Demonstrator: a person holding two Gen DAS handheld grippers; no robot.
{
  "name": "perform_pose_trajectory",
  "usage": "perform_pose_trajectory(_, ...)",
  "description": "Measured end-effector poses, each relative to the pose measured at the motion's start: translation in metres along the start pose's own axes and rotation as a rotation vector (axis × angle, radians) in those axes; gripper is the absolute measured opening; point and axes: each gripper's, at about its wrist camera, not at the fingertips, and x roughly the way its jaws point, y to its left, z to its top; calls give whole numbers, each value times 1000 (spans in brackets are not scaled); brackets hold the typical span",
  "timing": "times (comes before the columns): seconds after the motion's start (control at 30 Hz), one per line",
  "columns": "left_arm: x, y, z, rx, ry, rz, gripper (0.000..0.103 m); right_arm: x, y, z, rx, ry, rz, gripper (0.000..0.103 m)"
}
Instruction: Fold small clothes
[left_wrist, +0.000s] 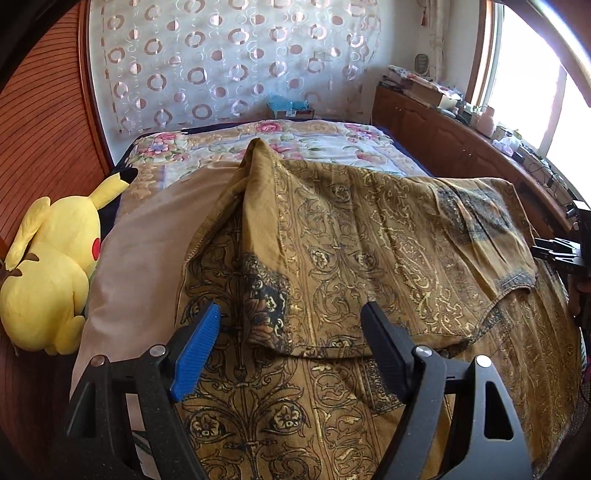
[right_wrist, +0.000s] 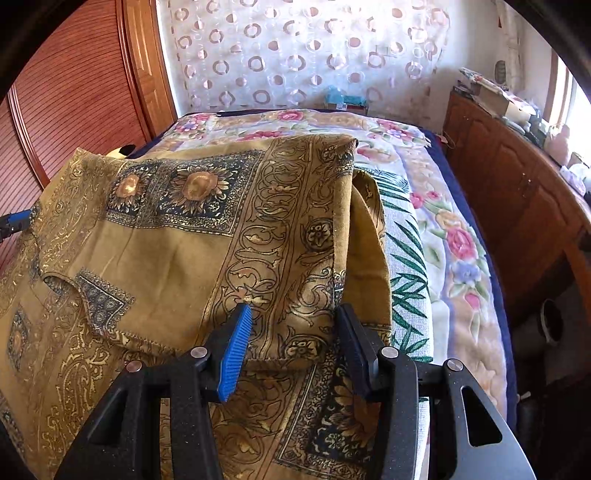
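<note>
Lying across the bed (left_wrist: 332, 136), the mustard patterned garment (left_wrist: 351, 240) has one side folded over itself. The left gripper (left_wrist: 290, 321) hovers above its folded edge, jaws apart and empty. The right gripper (right_wrist: 293, 325) likewise stands parted over the fold, pinching nothing.

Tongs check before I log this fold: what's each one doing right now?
Left tongs: open, nothing gripped, above the mustard patterned garment.
Right tongs: open, folded garment edge between the pads, not pinched.

The mustard garment (left_wrist: 369, 236) was matt woven cloth, the wardrobe (right_wrist: 74, 110) glossy ribbed wood, the toy (left_wrist: 55, 266) soft plush.
</note>
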Motion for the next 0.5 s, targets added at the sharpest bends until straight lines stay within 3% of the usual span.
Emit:
perform_pose_trajectory(0.17,5,-3,1,17,0,7,79,3,4,-1,-7,0,-14,50)
perform_pose_trajectory(0.27,8,-4,2,30,4,-10,60,7,5,1,4,0,3,50)
perform_pose_trajectory(0.33,12,-3,2,26,14,-16,48,13,4,2,-9,0,3,40)
perform_pose_trajectory(0.47,23,-3,3,31,40,-8,47,16,6,7,-17,2,24,8)
perform_pose_trajectory(0.5,24,-4,3,34,46,-6,47,16,6,7,-18,-1,40,6)
